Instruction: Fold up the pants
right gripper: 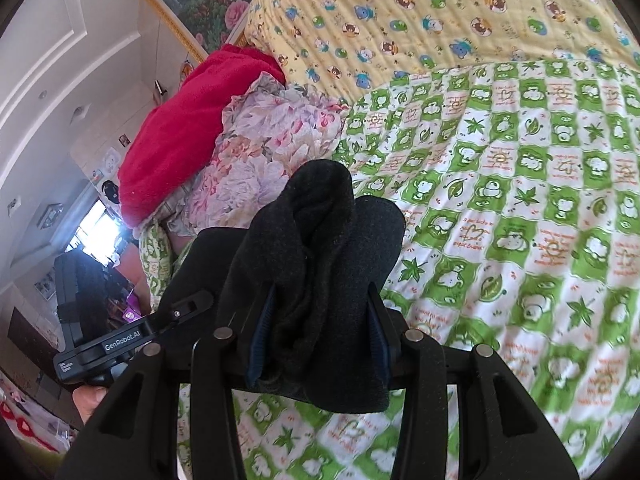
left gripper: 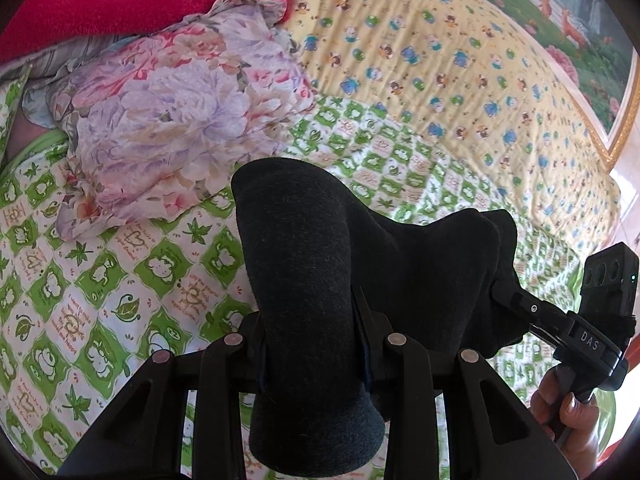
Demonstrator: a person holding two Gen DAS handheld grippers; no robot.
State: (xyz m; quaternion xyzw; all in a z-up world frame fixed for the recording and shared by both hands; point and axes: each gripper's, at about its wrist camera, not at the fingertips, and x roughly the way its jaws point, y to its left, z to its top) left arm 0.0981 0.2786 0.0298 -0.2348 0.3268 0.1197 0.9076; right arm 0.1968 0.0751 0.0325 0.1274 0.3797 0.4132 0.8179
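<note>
We are clamping the black pants (left gripper: 312, 280) in both the left gripper (left gripper: 312, 344) and the right gripper (right gripper: 320, 332), the cloth spanning between them above the green-checked bedsheet (right gripper: 520, 240).

Both tools are matte black — left tool (left gripper: 312, 320), right tool (right gripper: 320, 332) — with round silver rivets on the linkage arms, dark blue pads (right gripper: 260, 336), and white lettering.

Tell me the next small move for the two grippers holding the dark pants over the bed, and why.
Probably lower both onto the green checked sheet and spread apart. The left gripper and right gripper each clamp a bunched fold of the dark pants, which hang crumpled, not yet flat enough to fold.
</note>
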